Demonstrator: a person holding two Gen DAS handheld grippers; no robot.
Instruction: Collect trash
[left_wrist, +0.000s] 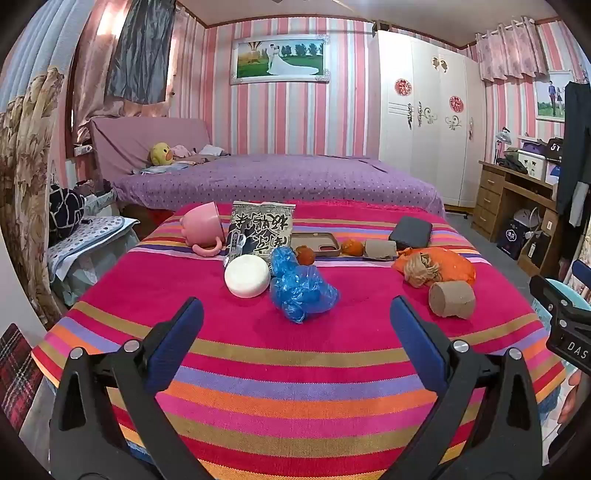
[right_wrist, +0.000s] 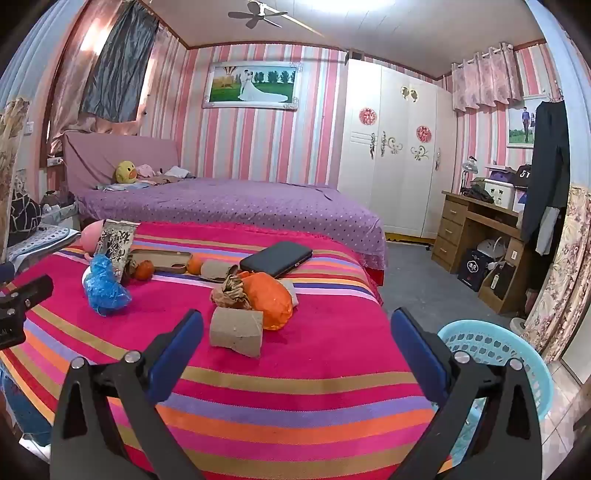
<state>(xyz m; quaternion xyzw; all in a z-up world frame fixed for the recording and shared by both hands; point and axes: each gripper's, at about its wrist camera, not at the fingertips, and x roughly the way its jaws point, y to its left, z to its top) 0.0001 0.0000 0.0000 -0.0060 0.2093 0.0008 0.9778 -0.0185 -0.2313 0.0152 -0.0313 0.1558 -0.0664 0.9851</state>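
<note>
A striped cloth covers the table (left_wrist: 295, 354). On it lie a crumpled blue plastic bag (left_wrist: 301, 286), a cardboard roll (left_wrist: 452, 298), an orange plastic bag with crumpled brown paper (left_wrist: 436, 267) and a snack packet (left_wrist: 260, 230). My left gripper (left_wrist: 295, 314) is open and empty, just short of the blue bag. My right gripper (right_wrist: 295, 325) is open and empty above the table, with the cardboard roll (right_wrist: 238, 330) between its fingers in view and the orange bag (right_wrist: 267, 293) beyond. A light blue basket (right_wrist: 495, 354) stands to the right of the table.
Also on the table: a white round tub (left_wrist: 247, 276), a tipped pink cup (left_wrist: 205, 229), two tangerines (left_wrist: 306, 254), a brown phone case (left_wrist: 316, 243), a second cardboard roll (left_wrist: 380, 249) and a black case (left_wrist: 410, 232). A purple bed (left_wrist: 273, 177) lies behind, a desk (right_wrist: 480, 225) to the right.
</note>
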